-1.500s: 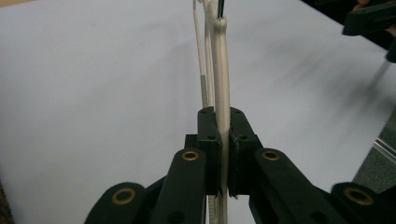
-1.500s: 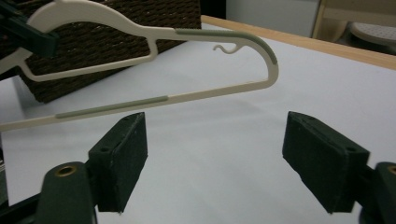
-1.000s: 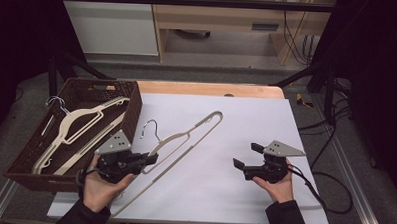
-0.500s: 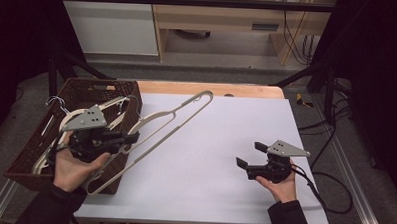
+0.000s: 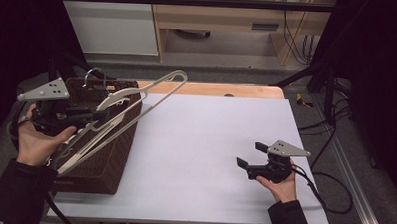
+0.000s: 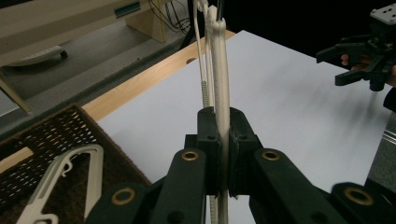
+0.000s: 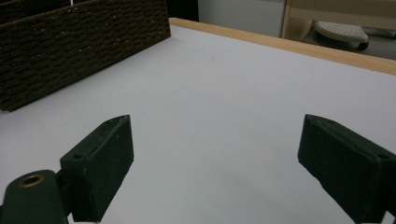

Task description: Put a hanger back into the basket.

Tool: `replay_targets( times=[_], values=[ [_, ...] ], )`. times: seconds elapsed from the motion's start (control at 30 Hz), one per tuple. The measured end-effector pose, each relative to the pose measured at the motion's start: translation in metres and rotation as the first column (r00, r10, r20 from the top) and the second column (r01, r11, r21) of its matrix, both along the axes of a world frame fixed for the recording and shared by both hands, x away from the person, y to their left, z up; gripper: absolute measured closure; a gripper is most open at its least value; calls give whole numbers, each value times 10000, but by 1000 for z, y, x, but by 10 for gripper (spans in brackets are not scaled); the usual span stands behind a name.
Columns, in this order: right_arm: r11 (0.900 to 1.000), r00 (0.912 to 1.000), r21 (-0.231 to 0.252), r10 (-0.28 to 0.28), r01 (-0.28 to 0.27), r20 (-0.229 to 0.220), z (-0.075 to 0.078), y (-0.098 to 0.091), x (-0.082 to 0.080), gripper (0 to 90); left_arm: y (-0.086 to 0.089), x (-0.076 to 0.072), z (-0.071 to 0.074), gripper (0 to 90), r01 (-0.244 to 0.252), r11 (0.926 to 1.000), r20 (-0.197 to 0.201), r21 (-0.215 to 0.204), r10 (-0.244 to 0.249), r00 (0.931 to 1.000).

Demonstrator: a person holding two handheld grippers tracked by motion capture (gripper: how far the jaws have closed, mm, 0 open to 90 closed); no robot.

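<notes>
Left gripper [image 5: 93, 119] clenched on a cream hanger [image 5: 131, 109], fingers [image 6: 208, 140] pressed flat against either side of its thin body, as seen in the left gripper view. Hanger held up in the air, tilted, long end reaching out over the near-left part of the desk [image 5: 210, 142], hook end above the brown wicker basket [image 5: 112, 159]. Basket sitting on the left edge of the desk, with at least one more cream hanger [image 6: 60, 182] lying inside it. Right gripper [image 5: 252, 161] resting low over the right side of the desk, fingers [image 7: 100, 163] spread wide apart with nothing between them, well apart from the hanger and the basket.

Judging by how things lie: pick-up done, hanger clear of the desk and already over the basket. Left to do, most likely: lowering it in beside the others, getting the long arm past the rim without catching the weave, then letting go. Desk top otherwise bare of hangers, so possibly the last one to put away
</notes>
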State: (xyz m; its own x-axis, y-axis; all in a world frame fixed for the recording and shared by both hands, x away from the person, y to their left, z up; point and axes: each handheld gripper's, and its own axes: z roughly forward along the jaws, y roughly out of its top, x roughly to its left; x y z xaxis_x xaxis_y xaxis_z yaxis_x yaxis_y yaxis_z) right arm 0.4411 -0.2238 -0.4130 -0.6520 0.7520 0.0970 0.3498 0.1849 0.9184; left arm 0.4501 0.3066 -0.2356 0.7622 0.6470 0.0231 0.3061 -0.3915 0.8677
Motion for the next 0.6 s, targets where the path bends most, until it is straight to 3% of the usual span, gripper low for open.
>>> replay_targets(
  times=[0.33, 0.6],
  values=[
    [10000, 10000, 19, -1, 2, -55, -1, 1, 1, 108, 45, 21, -11, 859, -447, 9989, 24, -149, 447, 9990],
    [10000, 10000, -25, -6, 6, -44, -2, 1, 1, 107, 78, 38, -19, 860, -1011, 9948, -292, -116, 1007, 9945]
  ],
)
